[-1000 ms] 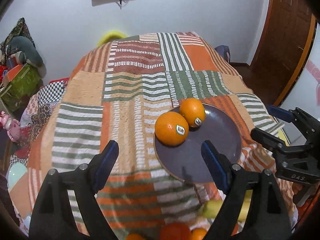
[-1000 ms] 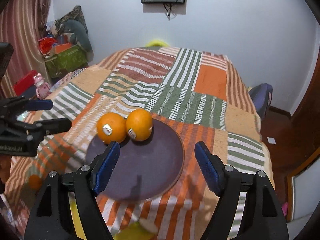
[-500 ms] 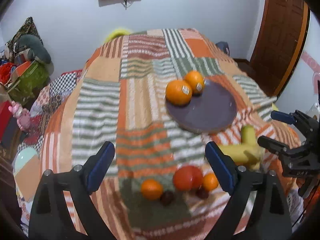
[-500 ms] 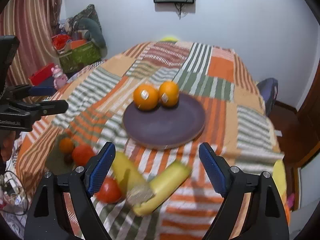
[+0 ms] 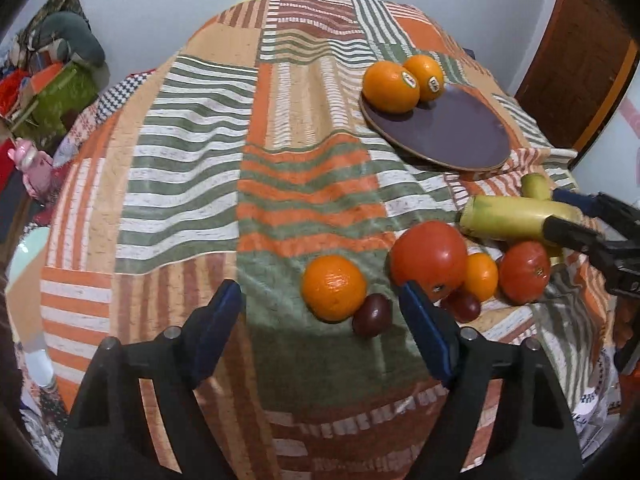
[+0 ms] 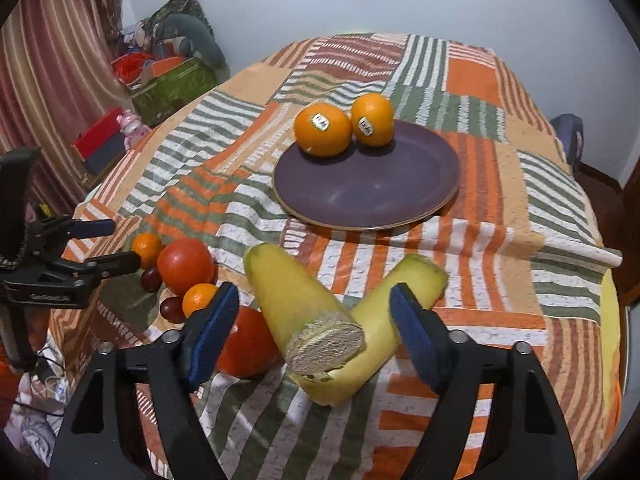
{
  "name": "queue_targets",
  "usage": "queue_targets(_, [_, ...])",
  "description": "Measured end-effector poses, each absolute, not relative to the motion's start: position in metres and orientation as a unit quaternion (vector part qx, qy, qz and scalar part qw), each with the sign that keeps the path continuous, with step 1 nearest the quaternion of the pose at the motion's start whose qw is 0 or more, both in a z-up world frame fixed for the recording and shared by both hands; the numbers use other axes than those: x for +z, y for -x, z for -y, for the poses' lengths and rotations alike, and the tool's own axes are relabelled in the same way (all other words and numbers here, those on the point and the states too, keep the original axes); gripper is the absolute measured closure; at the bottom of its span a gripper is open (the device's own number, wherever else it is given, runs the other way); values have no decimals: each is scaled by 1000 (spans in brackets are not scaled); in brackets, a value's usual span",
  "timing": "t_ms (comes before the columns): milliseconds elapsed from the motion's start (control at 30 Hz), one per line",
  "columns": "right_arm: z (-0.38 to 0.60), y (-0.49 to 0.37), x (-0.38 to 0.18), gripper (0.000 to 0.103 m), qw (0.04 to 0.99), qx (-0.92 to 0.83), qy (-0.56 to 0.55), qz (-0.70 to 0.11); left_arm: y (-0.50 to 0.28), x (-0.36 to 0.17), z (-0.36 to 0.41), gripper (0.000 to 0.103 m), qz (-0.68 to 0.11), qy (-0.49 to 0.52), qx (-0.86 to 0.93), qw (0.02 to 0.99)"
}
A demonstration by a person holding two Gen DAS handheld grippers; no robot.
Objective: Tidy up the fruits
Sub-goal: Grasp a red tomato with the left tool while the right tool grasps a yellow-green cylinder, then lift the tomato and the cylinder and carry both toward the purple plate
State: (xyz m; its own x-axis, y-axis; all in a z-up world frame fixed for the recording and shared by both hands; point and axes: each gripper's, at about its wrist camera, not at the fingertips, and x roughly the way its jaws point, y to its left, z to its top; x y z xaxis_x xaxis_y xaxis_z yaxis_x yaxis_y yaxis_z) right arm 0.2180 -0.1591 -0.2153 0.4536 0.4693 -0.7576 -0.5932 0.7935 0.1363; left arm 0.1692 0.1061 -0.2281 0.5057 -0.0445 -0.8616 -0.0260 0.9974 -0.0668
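A dark purple plate (image 6: 372,196) holds two stickered oranges (image 6: 322,129), also in the left wrist view (image 5: 390,86). Near the table's front edge lie a small orange (image 5: 334,288), a red tomato (image 5: 429,258), another small orange (image 5: 481,276), a second tomato (image 5: 524,272), dark plums (image 5: 371,315) and two yellow banana pieces (image 6: 296,300). My left gripper (image 5: 320,326) is open, just short of the small orange. My right gripper (image 6: 314,322) is open, its jaws on either side of the banana pieces without touching them.
A striped patchwork cloth (image 5: 224,152) covers the round table. Boxes, a stuffed toy and a pink figurine (image 6: 132,128) sit on the floor at left. A wooden door (image 5: 580,60) stands at right, a wall behind.
Both grippers have drawn back from the plate toward the table's front edge and dropped lower. The loose fruit came into view and now sits right in front of the jaws.
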Motion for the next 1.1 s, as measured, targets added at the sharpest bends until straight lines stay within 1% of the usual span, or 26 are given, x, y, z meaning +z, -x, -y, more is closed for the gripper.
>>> queue_targets(67, [157,-219,-219,46,844,320,76,-424,-171,-225,-99,22,-491,32,-14,871])
queue_targets(100, [156,-219,-221,50,843,322,76,-425,-171,-224,-96,22,-488,30,-18,872])
queue_targets(233, [157,-219,-221,55,842,326,76,-422,-176,-216,-77,23,-475,17,-35,879])
queue_targets(300, [162,-219,-219,58,840,335,64,-421,-180,-216,-69,27,-477,12,-45,878])
queue_targets(367, [168,-218,-215,61,844,337,55,-412,-184,-219,-62,36,-484,4,-52,874])
queue_targets(467, [179,-216,-204,65,856,329,50,-396,-190,-222,-54,39,-489,-1,-59,870])
queue_targets(533, [189,-214,-199,67,862,319,49,-390,-195,-223,-50,41,-493,-7,-64,867])
queue_targets(700, [213,-205,-194,67,868,312,45,-385,-203,-231,-49,42,-503,-4,-67,862])
queue_targets(900, [221,-191,-208,67,860,300,60,-408,-208,-233,-52,42,-508,14,-75,858])
queue_targets(1000, [228,-190,-218,68,856,285,60,-427,-209,-232,-53,54,-511,23,-90,855])
queue_targets(1100, [236,-190,-223,68,852,284,42,-437,-209,-231,-51,54,-511,20,-89,855])
